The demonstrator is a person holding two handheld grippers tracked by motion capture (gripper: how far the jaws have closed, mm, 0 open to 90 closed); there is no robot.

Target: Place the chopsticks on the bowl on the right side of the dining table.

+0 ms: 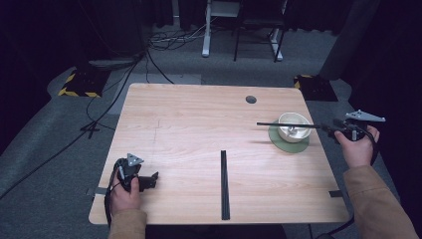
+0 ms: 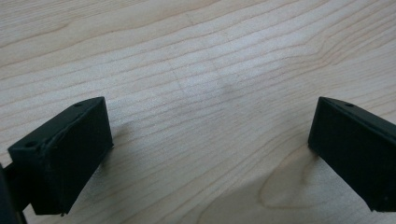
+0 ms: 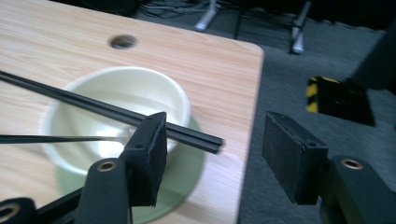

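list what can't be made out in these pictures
- Bowl contents: right gripper view is blurred; the chopsticks cross it.
- Plate surface: the bowl covers most of it in the high view.
- Left gripper: its body is cut off by the bottom edge.

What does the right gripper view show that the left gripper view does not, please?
The right gripper view has a cream bowl on a green saucer, black chopsticks crossing over the bowl and ending between the jaws of the open right tool, a cable hole and grey floor. The left gripper view has the open left tool close above bare wood. Both share the light wooden table and two black jaws set apart.
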